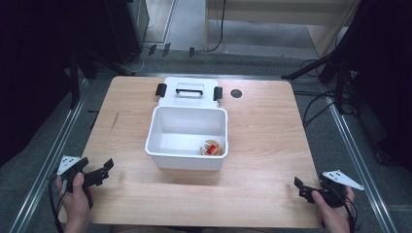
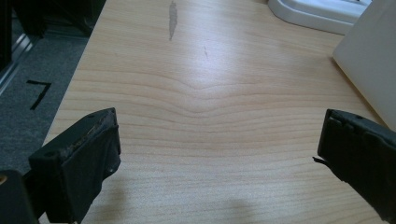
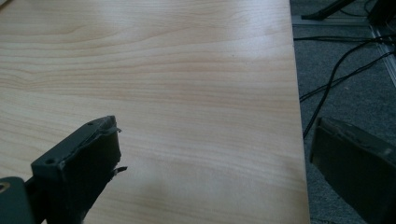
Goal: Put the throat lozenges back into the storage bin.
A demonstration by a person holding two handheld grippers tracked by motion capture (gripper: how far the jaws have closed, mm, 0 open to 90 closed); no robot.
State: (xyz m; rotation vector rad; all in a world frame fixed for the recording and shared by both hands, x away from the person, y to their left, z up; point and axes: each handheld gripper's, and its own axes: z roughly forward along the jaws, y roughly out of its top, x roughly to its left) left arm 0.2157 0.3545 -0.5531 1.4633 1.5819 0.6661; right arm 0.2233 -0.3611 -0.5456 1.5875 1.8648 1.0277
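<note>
bin (image 1: 160,141): centre of high view; rigid, light plastic; grip at rim.
packet (image 1: 211,148): inside bin; small, light.
left gripper (image 1: 99,173), right gripper (image 1: 302,188): both wide open, holding nothing.

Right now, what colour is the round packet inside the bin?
Tan with a red label, the round packet in the white plastic bin; high view shows it best.

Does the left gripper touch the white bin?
Apart. The high view shows bare table between the left gripper and the white bin.

the left gripper (image 1: 99,171) sits low at the near left, jaws spread wide with nothing between them. the right gripper (image 1: 301,187) sits low at the near right, its 2 jaws likewise apart and bare.
</note>
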